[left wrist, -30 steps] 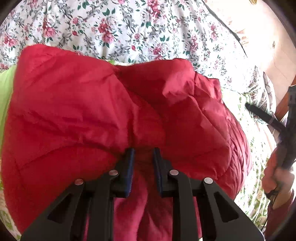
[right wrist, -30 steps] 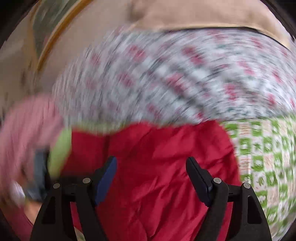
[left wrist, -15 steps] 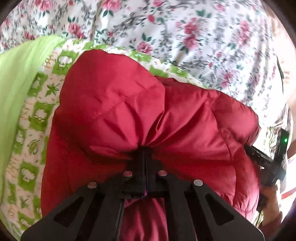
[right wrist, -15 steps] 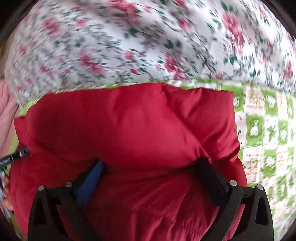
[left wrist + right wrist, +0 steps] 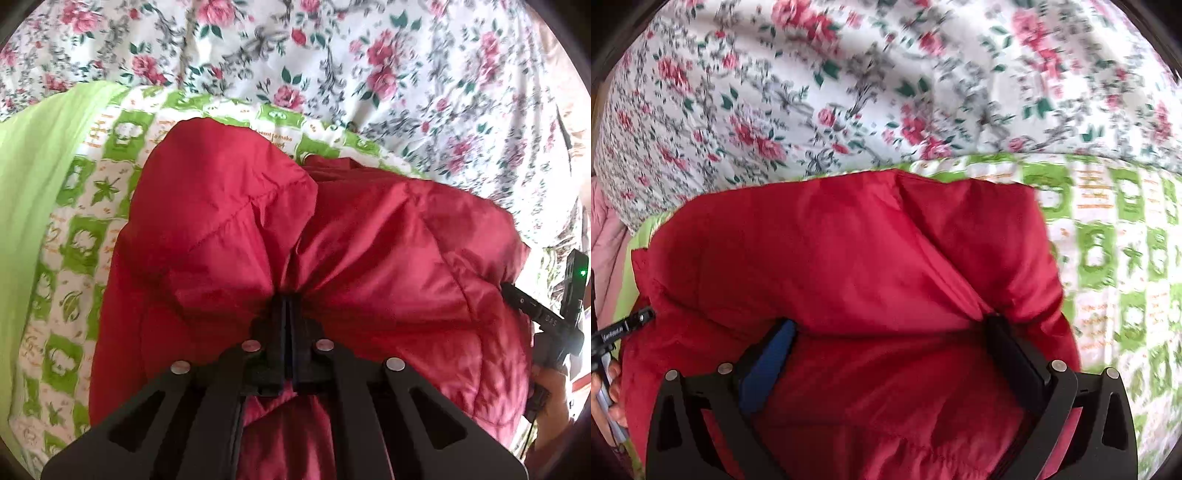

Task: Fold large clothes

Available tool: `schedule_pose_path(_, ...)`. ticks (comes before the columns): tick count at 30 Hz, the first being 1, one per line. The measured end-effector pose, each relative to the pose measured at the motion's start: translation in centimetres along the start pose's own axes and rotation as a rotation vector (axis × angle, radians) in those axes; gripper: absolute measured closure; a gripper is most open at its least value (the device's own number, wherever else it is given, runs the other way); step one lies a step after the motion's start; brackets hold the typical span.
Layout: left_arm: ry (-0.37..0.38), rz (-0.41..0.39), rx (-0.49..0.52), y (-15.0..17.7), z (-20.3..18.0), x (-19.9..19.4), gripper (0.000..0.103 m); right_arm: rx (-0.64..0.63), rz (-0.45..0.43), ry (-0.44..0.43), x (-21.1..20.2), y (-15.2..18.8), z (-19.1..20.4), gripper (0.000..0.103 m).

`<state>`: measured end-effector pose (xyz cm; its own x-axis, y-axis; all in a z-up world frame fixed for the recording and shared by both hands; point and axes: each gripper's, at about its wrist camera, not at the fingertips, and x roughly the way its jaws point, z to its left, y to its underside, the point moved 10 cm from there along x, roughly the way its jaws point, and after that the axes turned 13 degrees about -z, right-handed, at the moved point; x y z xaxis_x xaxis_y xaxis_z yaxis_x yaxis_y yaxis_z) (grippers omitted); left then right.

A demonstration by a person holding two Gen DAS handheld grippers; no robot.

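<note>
So the left tool (image 5: 288, 306) was pinched tight on a gathered bunch of the red puffy jacket (image 5: 369, 266), fabric puckering out from between its fingers, while the right tool (image 5: 890, 339) sat spread wide with a thick roll of the same jacket lying across the gap, not clamped on it as far as the view showed. The jacket itself lay bunched on a green-and-white patterned blanket (image 5: 74, 229) over a floral bedsheet (image 5: 406, 74), right up against both tools and bulging forward past them. Best guess for doing this fold well: the right side would want a proper bite on the padded edge before anything got lifted, then both ends carried over together so the slippery, puffy shell didn't slide or spring back open.
</note>
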<state>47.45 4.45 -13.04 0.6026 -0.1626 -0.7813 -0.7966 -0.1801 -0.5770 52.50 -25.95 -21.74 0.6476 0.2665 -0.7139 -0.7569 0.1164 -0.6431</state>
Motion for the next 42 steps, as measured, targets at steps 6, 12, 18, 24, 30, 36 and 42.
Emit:
schedule_pose_path(6,0.017,-0.051,0.015,0.4,-0.2,-4.8,0.095,-0.004,-0.047,0.028,-3.8,-0.3,-1.1,0.004)
schedule_pose_path(12,0.047,-0.101,0.001,1.3,0.4,-9.8,0.064,-0.014,-0.060,-0.015,-8.9,0.8,-1.6,0.004)
schedule_pose_path(18,0.044,-0.119,-0.024,2.5,2.2,-12.4,0.054,0.024,-0.040,-0.064,-12.9,3.9,-2.7,0.003)
schedule_pose_path(24,0.028,-0.083,-0.056,4.1,4.2,-12.2,0.052,0.031,-0.011,-0.062,-14.8,5.7,-3.7,0.003)
schedule_pose_path(30,0.066,-0.068,-0.076,5.1,4.9,-12.1,0.037,0.055,0.006,-0.094,-15.4,6.8,-4.4,0.003)
schedule_pose_path(36,0.141,-0.029,-0.106,6.2,5.4,-10.7,0.025,0.155,0.031,-0.155,-14.1,7.0,-5.2,0.002)
schedule_pose_path(42,0.216,-0.015,-0.157,6.8,5.8,-9.1,0.019,0.251,0.069,-0.209,-11.8,7.2,-5.8,0.002)
